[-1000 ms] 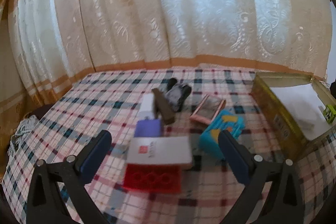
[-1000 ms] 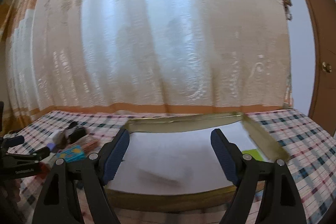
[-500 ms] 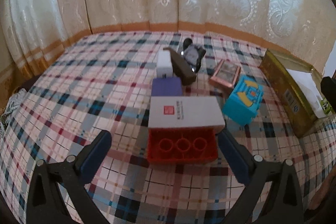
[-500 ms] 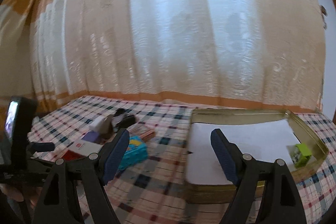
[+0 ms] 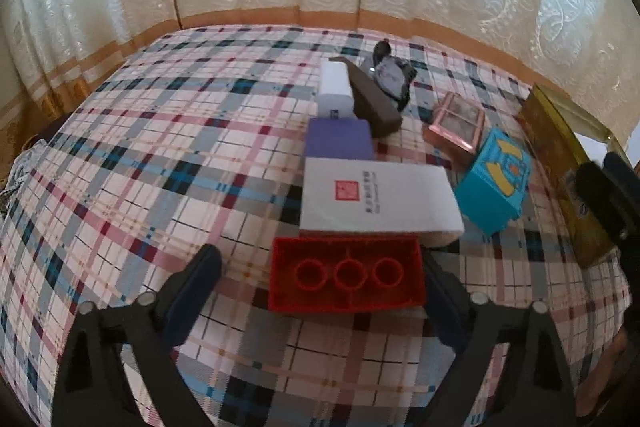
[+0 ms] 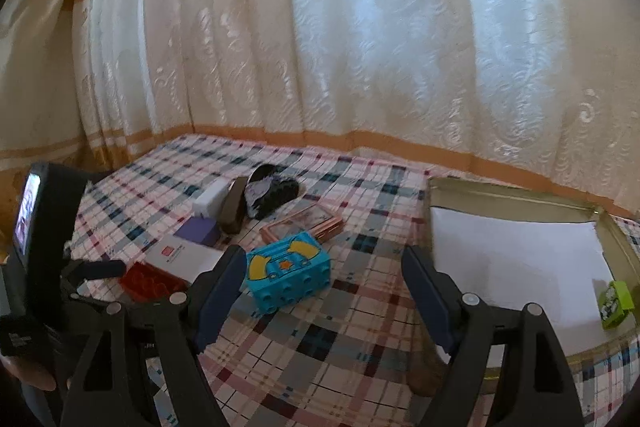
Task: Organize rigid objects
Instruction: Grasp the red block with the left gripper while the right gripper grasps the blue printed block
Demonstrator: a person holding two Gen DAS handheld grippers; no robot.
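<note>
Red brick (image 5: 346, 273) nearer, between narrowed jaws.

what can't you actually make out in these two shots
- Left wrist view: the gold tray interior is cut off by the frame edge and the right gripper.
- Left wrist view: the print on the white box is blurred, too small to read.
- Right wrist view: the red brick is partly hidden behind the left gripper.
- Right wrist view: the green block label is too small to read.
</note>
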